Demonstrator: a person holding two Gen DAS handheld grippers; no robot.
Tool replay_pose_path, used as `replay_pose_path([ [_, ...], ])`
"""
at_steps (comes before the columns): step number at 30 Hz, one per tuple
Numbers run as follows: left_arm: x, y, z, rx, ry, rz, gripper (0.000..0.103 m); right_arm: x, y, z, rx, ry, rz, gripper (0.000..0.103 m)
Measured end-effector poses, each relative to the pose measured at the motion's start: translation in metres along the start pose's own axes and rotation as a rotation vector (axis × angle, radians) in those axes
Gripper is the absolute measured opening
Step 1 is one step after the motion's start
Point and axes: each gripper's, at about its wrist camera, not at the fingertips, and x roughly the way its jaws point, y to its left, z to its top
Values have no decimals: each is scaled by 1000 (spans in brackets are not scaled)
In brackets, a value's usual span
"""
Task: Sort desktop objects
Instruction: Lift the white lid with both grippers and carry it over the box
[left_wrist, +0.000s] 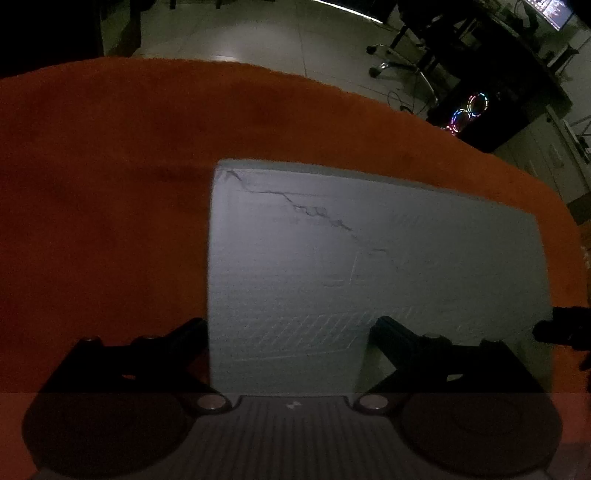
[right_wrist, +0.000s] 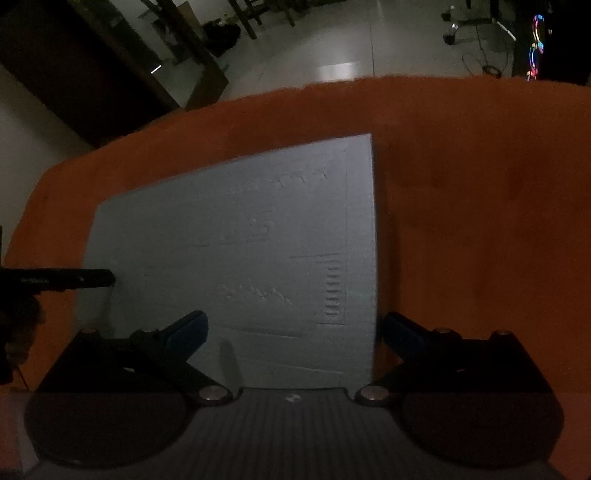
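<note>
A pale grey-white foam board lies flat on an orange tablecloth; it has a crack and scratch marks. My left gripper is open and empty, its fingers wide apart over the board's near left corner. In the right wrist view the same board lies ahead. My right gripper is open and empty, straddling the board's near right edge. No small objects show on the board.
The orange cloth covers a table whose far edge drops to a grey floor. The other gripper shows as a dark shape at the left and at the right. A lit computer case and office chair stand beyond.
</note>
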Motion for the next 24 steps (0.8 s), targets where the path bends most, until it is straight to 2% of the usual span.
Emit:
replay_pose_path([
  [4,-19,-11,1,6,-20,9,96,-19,13,3,-9,-40,-28,103],
  [16,-97,-28,0,13,-115,-10,96,-91,39,9,33,-133,-27,103],
  [24,-125,-28,-6,-37,-152,-35,95,-114,32,11,174,-134,22,103],
])
